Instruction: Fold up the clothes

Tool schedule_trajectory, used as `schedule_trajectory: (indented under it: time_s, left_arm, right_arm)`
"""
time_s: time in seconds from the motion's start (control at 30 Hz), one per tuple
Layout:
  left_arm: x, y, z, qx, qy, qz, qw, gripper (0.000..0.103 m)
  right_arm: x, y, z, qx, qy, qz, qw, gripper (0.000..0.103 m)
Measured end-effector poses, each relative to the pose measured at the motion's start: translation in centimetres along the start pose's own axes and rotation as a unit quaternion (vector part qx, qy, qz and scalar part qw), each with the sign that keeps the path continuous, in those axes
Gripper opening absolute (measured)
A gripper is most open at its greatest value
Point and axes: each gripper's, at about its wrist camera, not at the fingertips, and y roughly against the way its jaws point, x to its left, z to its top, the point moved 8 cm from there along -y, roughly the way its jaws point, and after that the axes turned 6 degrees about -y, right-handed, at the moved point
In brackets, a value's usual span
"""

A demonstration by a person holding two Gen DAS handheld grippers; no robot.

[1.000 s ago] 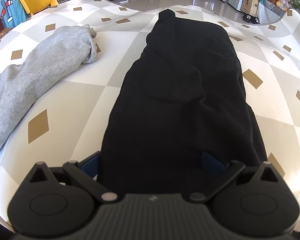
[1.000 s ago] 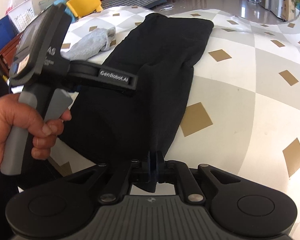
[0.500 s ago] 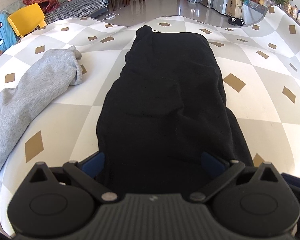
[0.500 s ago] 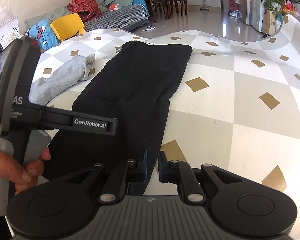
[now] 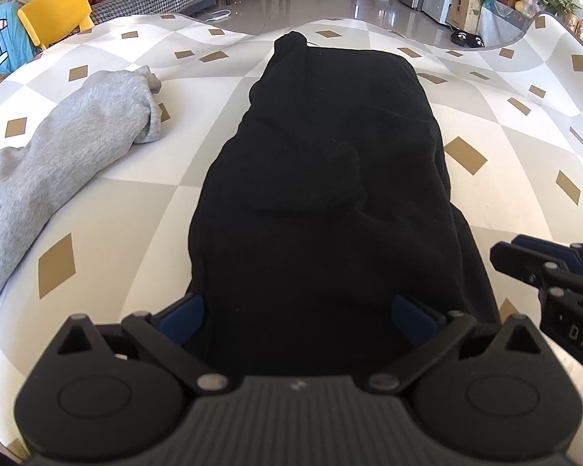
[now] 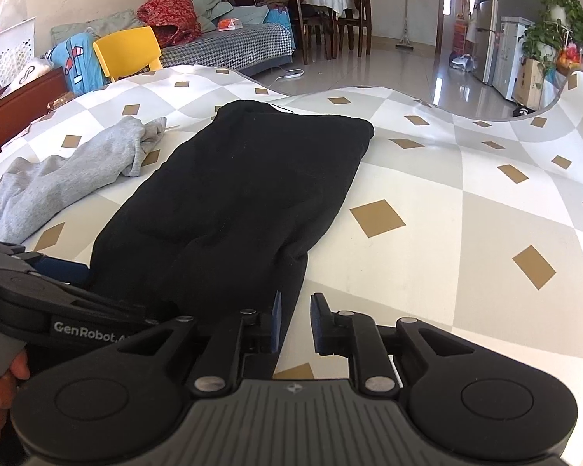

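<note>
A black garment [image 5: 322,202] lies folded lengthwise on the checked table cover [image 5: 486,202], running away from me. My left gripper [image 5: 297,312] is wide open with its blue pads on either side of the garment's near end. The black garment also shows in the right wrist view [image 6: 245,194]. My right gripper [image 6: 294,322] is open a little at the garment's near right edge, gripping nothing. The right gripper also shows at the right edge of the left wrist view [image 5: 544,268], and the left gripper [image 6: 39,303] shows at the left of the right wrist view.
A grey garment [image 5: 50,163] lies crumpled on the left of the table; it shows in the right wrist view too [image 6: 70,178]. A yellow chair [image 6: 130,52], a sofa [image 6: 229,44] with clothes and a dining set stand beyond the far edge.
My right gripper has let go of the black garment's edge and opened. Both grippers have drawn back and risen a little. The left gripper has stayed wide open.
</note>
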Motion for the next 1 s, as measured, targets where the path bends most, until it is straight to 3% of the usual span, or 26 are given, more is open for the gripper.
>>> schedule_trajectory:
  time_s: [0.8, 1.0]
  left_arm:
    - [0.6, 0.0, 0.1, 0.007, 0.027, -0.025, 0.9993, 0.103]
    - [0.7, -0.1, 0.1, 0.007, 0.026, -0.024, 0.9993, 0.103]
  right_arm:
    - [1.0, -4.5, 1.2, -0.004, 0.077, 0.02, 0.997, 0.025]
    - [0.8, -4.9, 0.8, -0.002, 0.062, 0.012, 0.998, 0.005]
